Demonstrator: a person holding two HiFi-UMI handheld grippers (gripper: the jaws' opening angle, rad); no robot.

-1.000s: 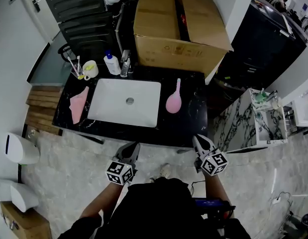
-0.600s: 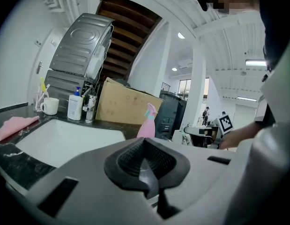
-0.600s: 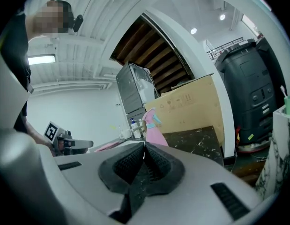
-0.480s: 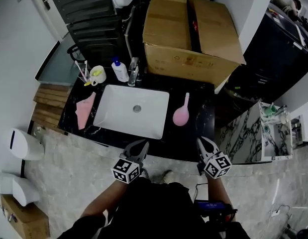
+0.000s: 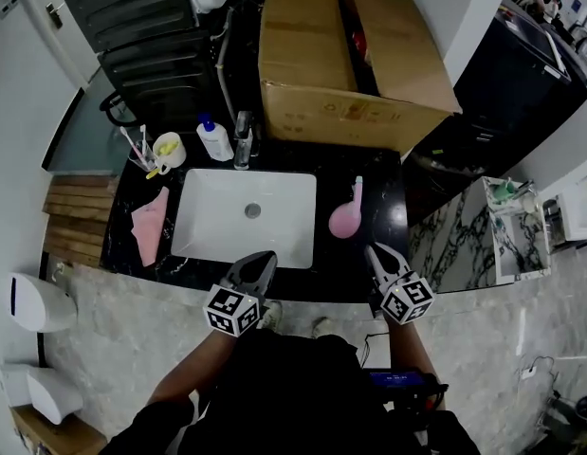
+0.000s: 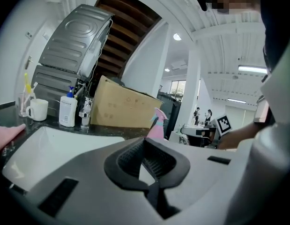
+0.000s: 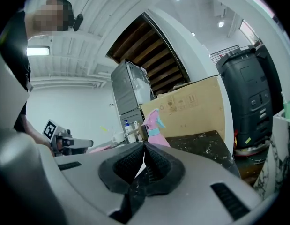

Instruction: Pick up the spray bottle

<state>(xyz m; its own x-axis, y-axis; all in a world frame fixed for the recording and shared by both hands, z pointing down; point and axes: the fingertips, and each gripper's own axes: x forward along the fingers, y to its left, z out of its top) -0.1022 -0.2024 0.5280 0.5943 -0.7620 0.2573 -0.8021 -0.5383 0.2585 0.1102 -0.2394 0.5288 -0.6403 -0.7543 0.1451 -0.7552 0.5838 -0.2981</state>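
The pink spray bottle (image 5: 346,214) is on the black counter (image 5: 369,254), just right of the white sink (image 5: 246,218); its turquoise-collared head (image 7: 153,123) shows straight ahead in the right gripper view. It appears beyond the jaws, slightly to the right, as the bottle (image 6: 156,124) in the left gripper view. My right gripper (image 5: 372,250) hovers at the counter's front edge, a short way in front of the bottle, shut and empty. My left gripper (image 5: 264,257) is at the sink's front rim, also shut with nothing in it.
A large cardboard box (image 5: 350,55) fills the back of the counter. Left of the faucet (image 5: 242,133) stand a soap bottle (image 5: 215,140) and a cup with toothbrushes (image 5: 166,150). A pink cloth (image 5: 149,224) lies left of the sink. A marble-patterned unit (image 5: 464,240) stands at the right.
Both grippers have moved forward from over the floor to the counter's front edge. Their jaws stay shut and the spray bottle has not moved.
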